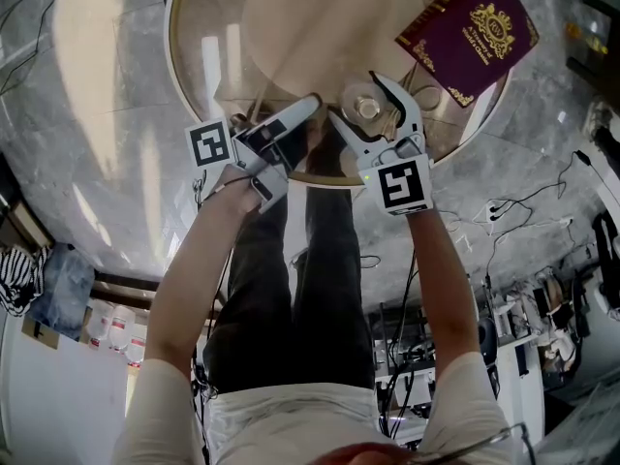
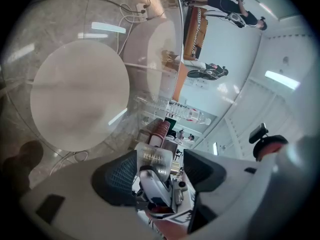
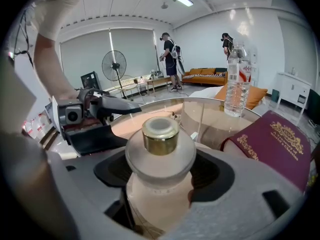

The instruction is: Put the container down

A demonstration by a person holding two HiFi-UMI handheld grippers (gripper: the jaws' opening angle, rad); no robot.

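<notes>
The container (image 1: pixel 366 108) is a frosted jar with a gold cap (image 3: pixel 160 134). My right gripper (image 1: pixel 360 100) is shut on it, one pad pressing on each side of its body (image 3: pixel 160 184). It is upright over the near edge of the round glass table (image 1: pixel 184 66); whether it touches the glass I cannot tell. My left gripper (image 1: pixel 302 112) hovers just left of it, pointing at it, jaws a little apart with nothing between them. In the left gripper view the gap (image 2: pixel 160 169) frames the right gripper and the container (image 2: pixel 152 156) beyond.
A maroon booklet with a gold crest (image 1: pixel 470 32) lies on the glass to the right of the container (image 3: pixel 272 144). A clear water bottle (image 3: pixel 237 81) stands farther back on the table. People and a fan (image 3: pixel 114 64) are far off in the room.
</notes>
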